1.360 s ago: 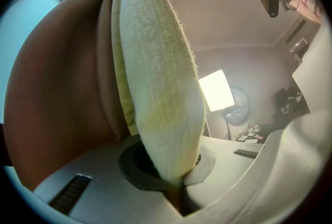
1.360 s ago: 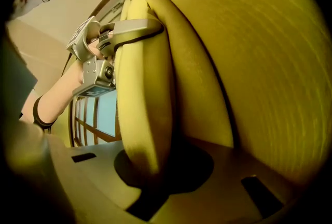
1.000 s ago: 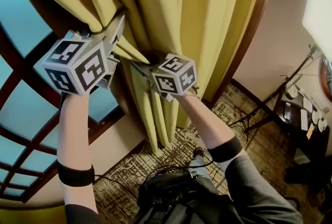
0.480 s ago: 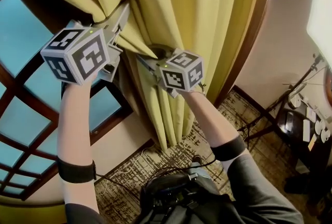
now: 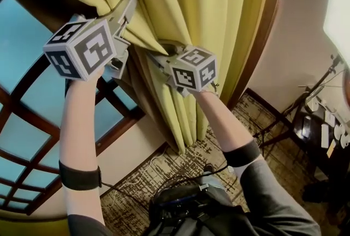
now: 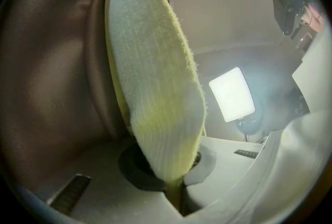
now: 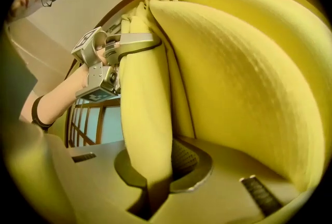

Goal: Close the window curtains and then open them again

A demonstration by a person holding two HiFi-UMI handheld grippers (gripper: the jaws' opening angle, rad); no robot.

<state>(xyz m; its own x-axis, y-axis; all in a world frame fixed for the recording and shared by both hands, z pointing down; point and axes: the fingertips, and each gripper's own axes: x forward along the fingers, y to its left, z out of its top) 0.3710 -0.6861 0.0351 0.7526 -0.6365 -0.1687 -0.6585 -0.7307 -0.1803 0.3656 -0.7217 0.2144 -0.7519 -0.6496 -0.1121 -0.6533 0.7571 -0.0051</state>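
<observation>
A yellow curtain (image 5: 197,16) hangs bunched in thick folds beside the window (image 5: 38,114). In the head view my left gripper (image 5: 130,6) reaches up to the curtain's edge and is shut on a fold of it. The left gripper view shows that pale yellow fold (image 6: 155,109) pinched between the jaws, with brown lining to its left. Lower and to the right, my right gripper (image 5: 156,57) is shut on another fold of the curtain (image 7: 145,135). From the right gripper view the left gripper (image 7: 150,39) is seen clamped on the same edge higher up.
The window has dark wooden bars (image 5: 117,106) and blue panes. A dark wooden frame (image 5: 265,27) borders the curtain on the right. Patterned carpet (image 5: 180,166) lies below. Tripod stands (image 5: 284,114) and a dark table with small items (image 5: 322,131) stand at right.
Both grippers have moved right and a little up, drawing the curtain edge with them. More window glass shows at the left than a second ago.
</observation>
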